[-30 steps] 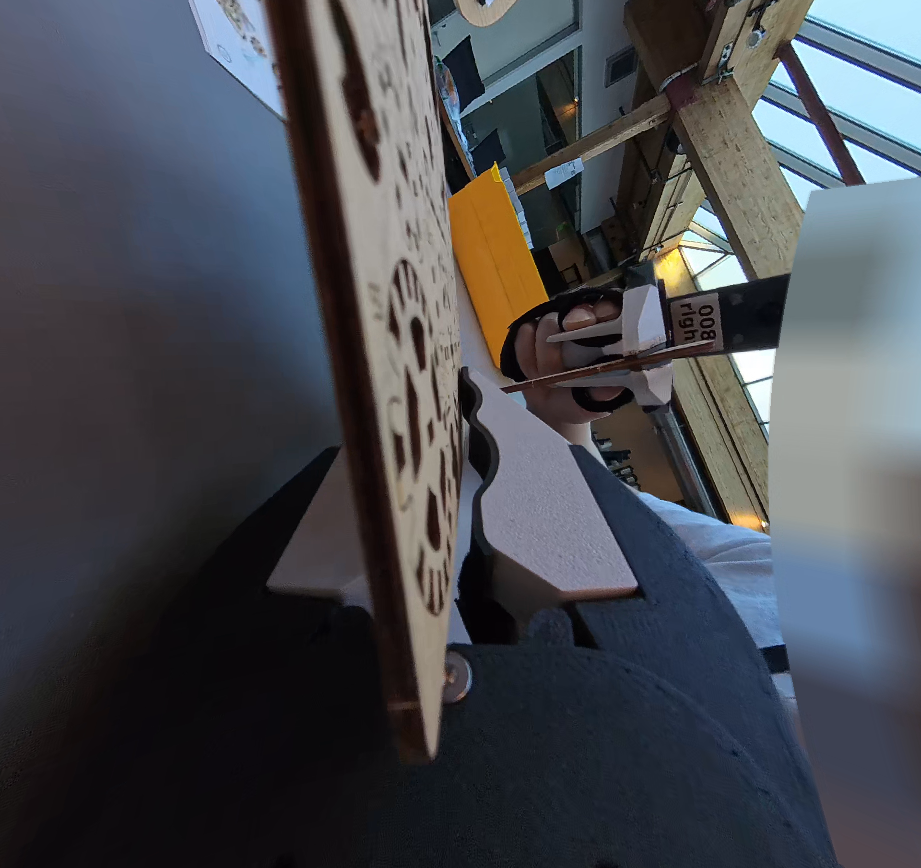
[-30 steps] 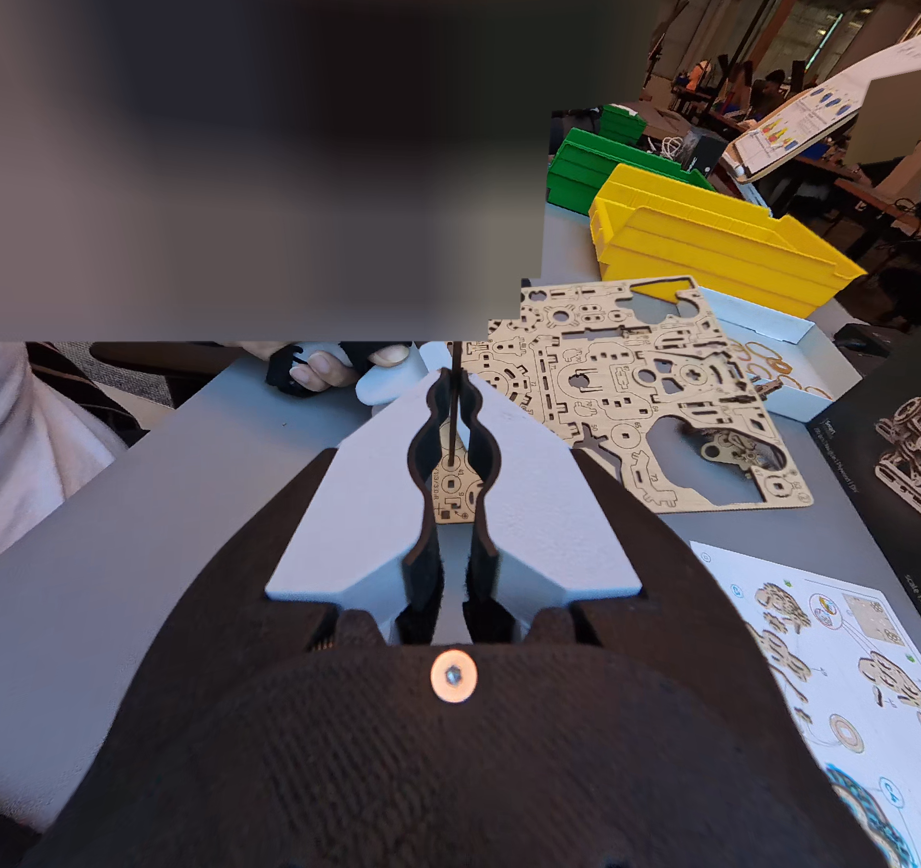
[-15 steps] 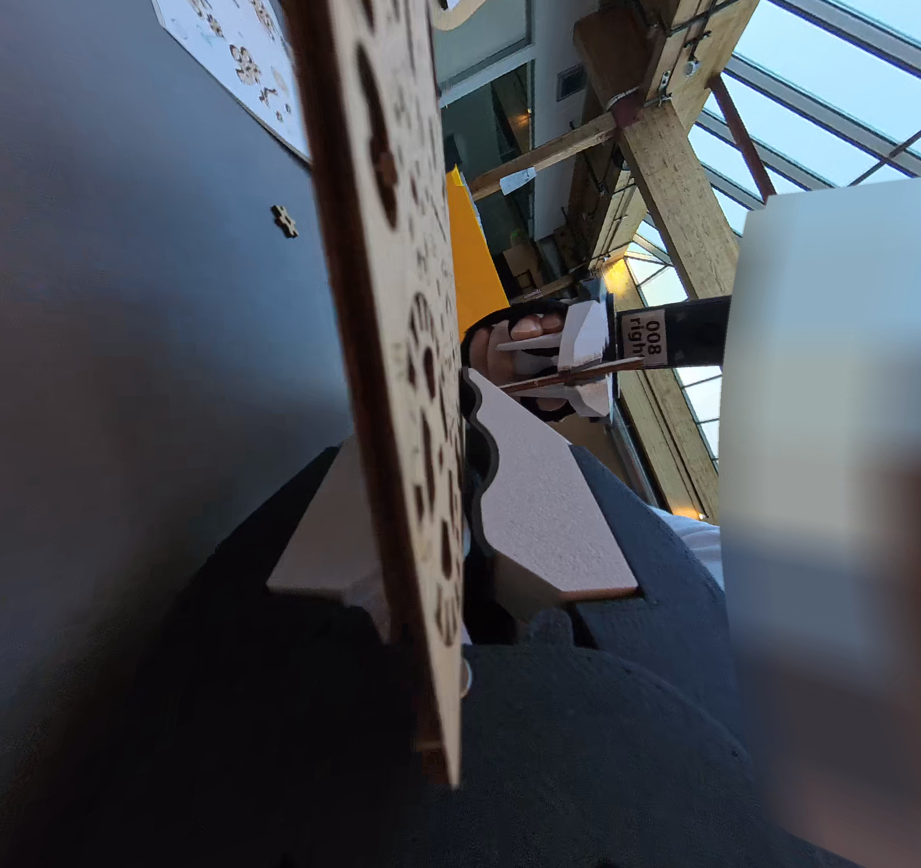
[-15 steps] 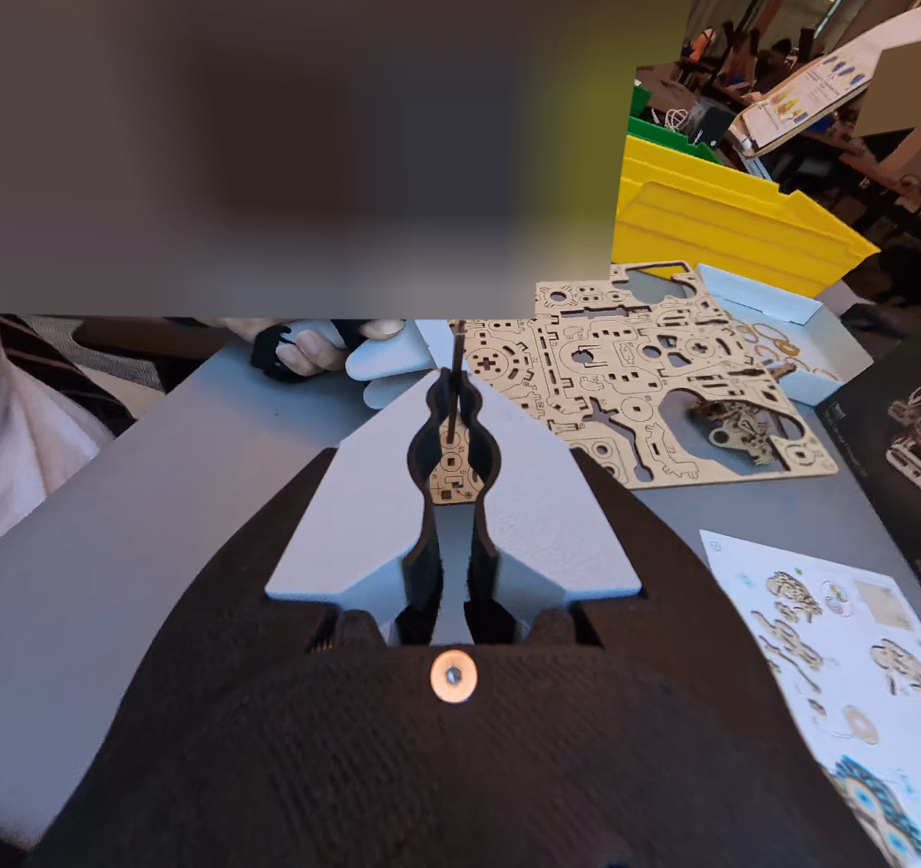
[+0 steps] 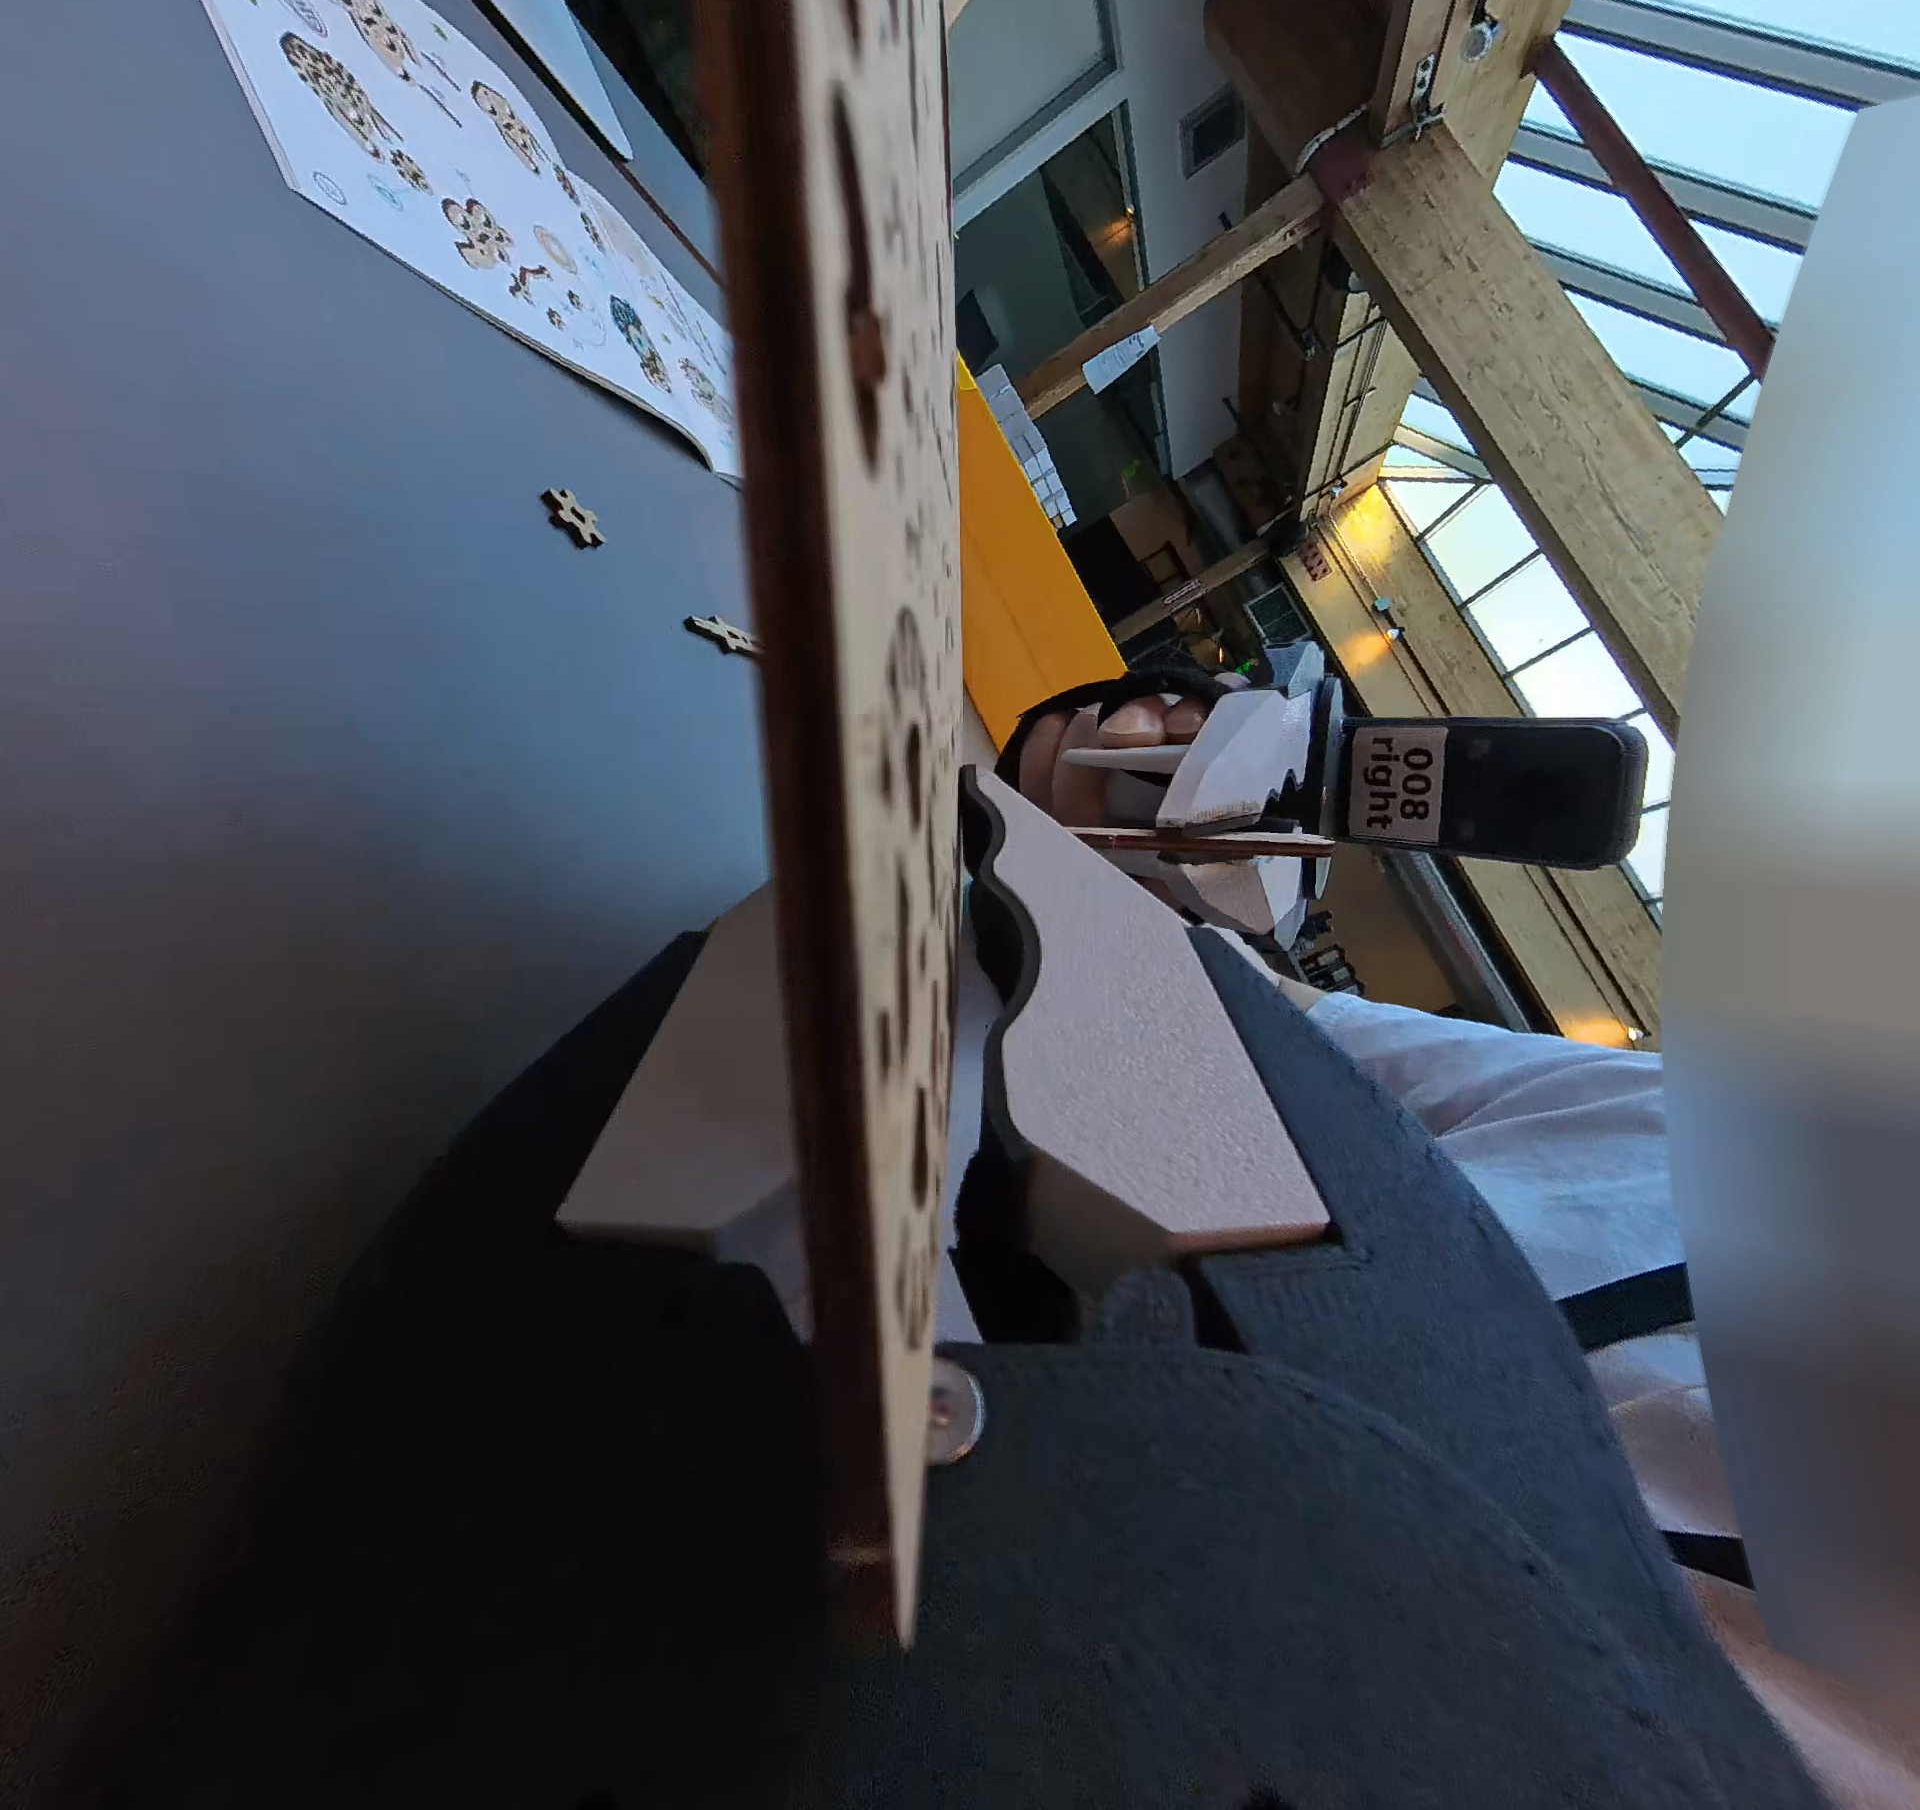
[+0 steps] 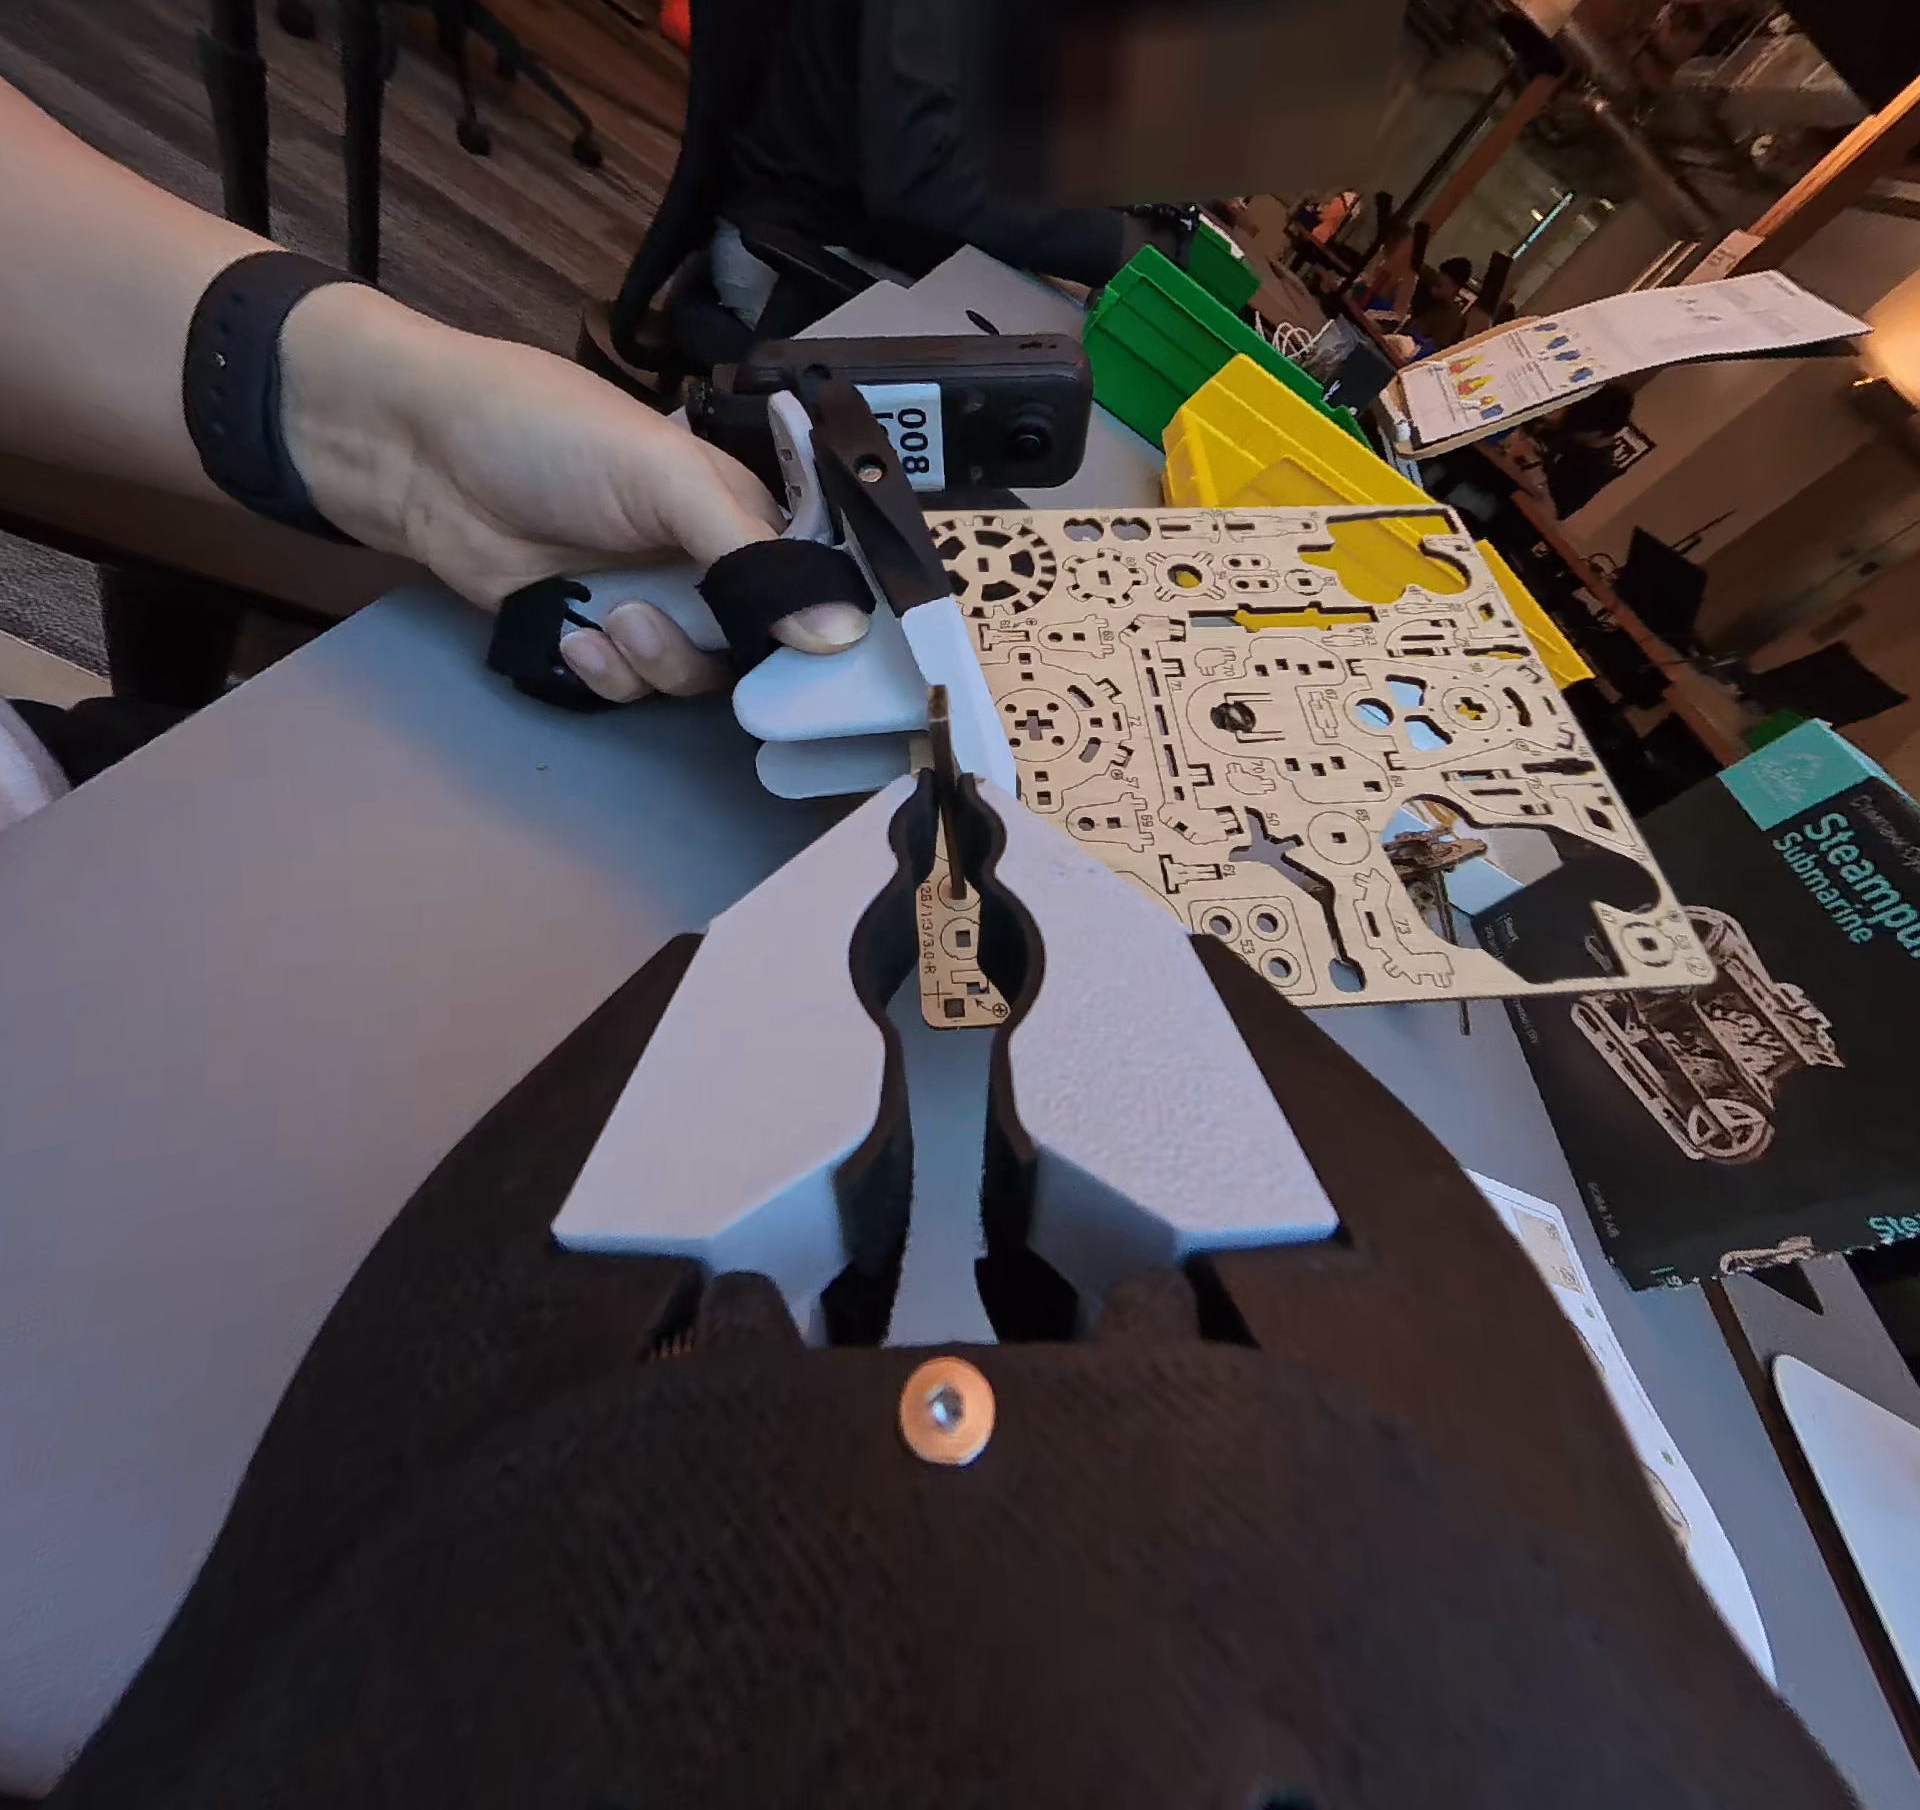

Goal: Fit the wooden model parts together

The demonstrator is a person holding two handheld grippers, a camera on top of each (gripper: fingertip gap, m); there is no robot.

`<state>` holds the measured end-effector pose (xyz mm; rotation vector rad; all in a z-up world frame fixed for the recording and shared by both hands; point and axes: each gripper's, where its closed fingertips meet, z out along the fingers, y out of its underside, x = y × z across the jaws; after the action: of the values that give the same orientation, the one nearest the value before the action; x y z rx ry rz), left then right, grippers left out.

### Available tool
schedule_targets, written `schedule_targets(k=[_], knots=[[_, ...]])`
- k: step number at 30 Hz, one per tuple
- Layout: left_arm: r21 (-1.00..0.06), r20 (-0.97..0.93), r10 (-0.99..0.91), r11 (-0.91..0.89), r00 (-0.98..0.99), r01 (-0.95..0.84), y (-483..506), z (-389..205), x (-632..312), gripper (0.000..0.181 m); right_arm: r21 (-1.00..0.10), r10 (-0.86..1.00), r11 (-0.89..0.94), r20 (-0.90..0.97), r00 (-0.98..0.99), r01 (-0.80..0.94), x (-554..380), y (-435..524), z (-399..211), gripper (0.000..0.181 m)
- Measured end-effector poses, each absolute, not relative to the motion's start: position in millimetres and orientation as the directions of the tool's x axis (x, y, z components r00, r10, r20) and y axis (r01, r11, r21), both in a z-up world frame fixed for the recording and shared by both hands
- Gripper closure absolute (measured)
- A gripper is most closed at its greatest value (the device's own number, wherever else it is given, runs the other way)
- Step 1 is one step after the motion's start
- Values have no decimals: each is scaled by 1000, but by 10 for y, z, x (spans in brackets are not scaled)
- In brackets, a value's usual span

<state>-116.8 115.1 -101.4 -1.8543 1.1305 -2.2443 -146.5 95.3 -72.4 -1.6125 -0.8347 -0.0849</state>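
My left gripper [image 5: 920, 830] is shut on a laser-cut wooden sheet [image 5: 852, 617], which I see edge-on and upright between its fingers. In the right wrist view the same sheet [image 6: 1299, 752] is held off the grey table [image 6: 312, 929] by the left gripper [image 6: 914, 732], flat and facing the camera. My right gripper [image 6: 945, 799] is shut on a small thin wooden piece [image 6: 943, 773], seen edge-on, close to the sheet's near left corner. In the left wrist view the right gripper [image 5: 1143, 830] holds that piece [image 5: 1205, 835] level, just beyond the sheet.
Yellow bins [image 6: 1278, 461] and green bins [image 6: 1174, 326] stand behind the sheet. A black kit box [image 6: 1745, 1012] lies at right, with an instruction sheet [image 5: 468, 191] near it. Small wooden scraps [image 5: 571, 519] lie on the table. A partly built model [image 6: 1434, 856] shows through a hole in the sheet. The left gripper's tips are roughly 4 centimeters from the right gripper's.
The left gripper has lifted the sheet off the table and turned it towards the right gripper. The right gripper has come closer to the sheet's corner, still shut on its small piece.
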Motion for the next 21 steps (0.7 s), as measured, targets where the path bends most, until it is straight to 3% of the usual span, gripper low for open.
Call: schedule_targets(k=[7,19,21], knots=[[-527,849,-433,-736,-303,-424,1142,-1009,-1173,181,-878,462,-50,402,790,476,-1430,983,-705,179],[-545,835,-409,-706,-368,-452,1045,-948,-1196,180,-840,438,43,502,745,541,-1454,895,-642,180],[-547,832,-396,-708,-389,-448,1036,-914,-1200,172,-840,432,50,506,746,541,-1445,889,-627,180]])
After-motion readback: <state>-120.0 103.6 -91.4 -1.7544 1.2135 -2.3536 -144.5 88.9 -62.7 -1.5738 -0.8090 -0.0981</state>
